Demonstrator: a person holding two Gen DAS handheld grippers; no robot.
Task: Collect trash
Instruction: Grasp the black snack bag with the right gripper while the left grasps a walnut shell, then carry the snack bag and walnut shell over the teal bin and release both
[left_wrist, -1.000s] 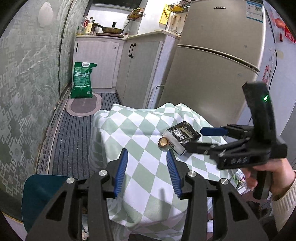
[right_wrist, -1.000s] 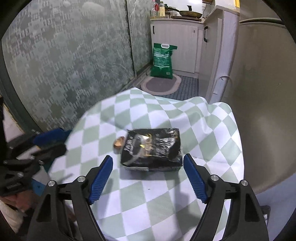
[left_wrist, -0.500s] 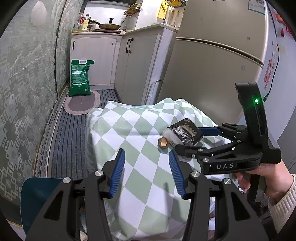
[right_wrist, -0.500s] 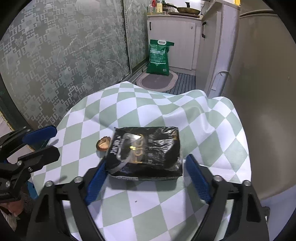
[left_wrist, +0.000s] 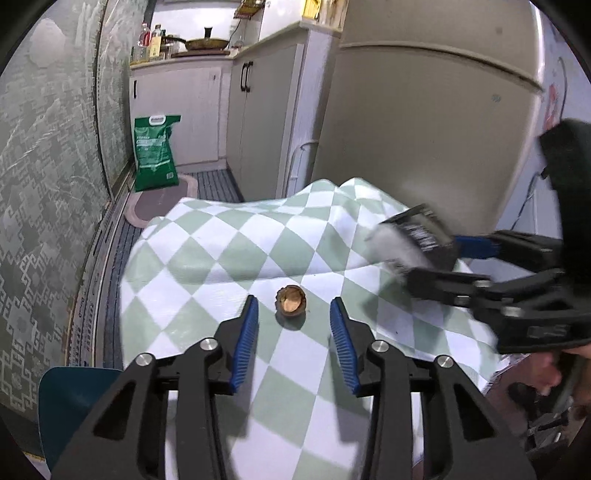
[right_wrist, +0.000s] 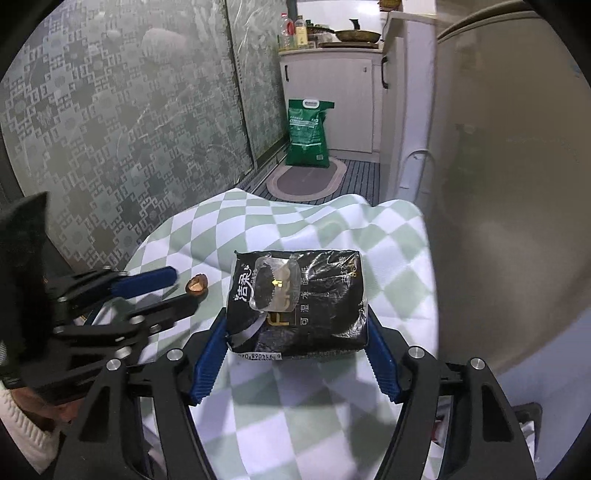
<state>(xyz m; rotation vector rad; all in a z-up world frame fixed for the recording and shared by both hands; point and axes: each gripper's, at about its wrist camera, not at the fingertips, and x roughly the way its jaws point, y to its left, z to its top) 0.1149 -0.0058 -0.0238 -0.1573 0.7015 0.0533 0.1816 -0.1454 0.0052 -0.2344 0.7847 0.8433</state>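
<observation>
two grippers, each facing its own piece: the left gripper (left_wrist: 293, 321) stands open with the nutshell (left_wrist: 291, 300) just ahead between its tips, while the right gripper (right_wrist: 295, 354) straddles the black tissue pack (right_wrist: 297, 302) across its width, pads at its sides, jaws just narrowing.

Green sack (right_wrist: 308, 132) by fridge (left_wrist: 424, 140).

Left claw (left_wrist: 293, 325) reached the nutshell (left_wrist: 291, 299); right claw (right_wrist: 295, 339) grips the packet (right_wrist: 299, 295).
</observation>
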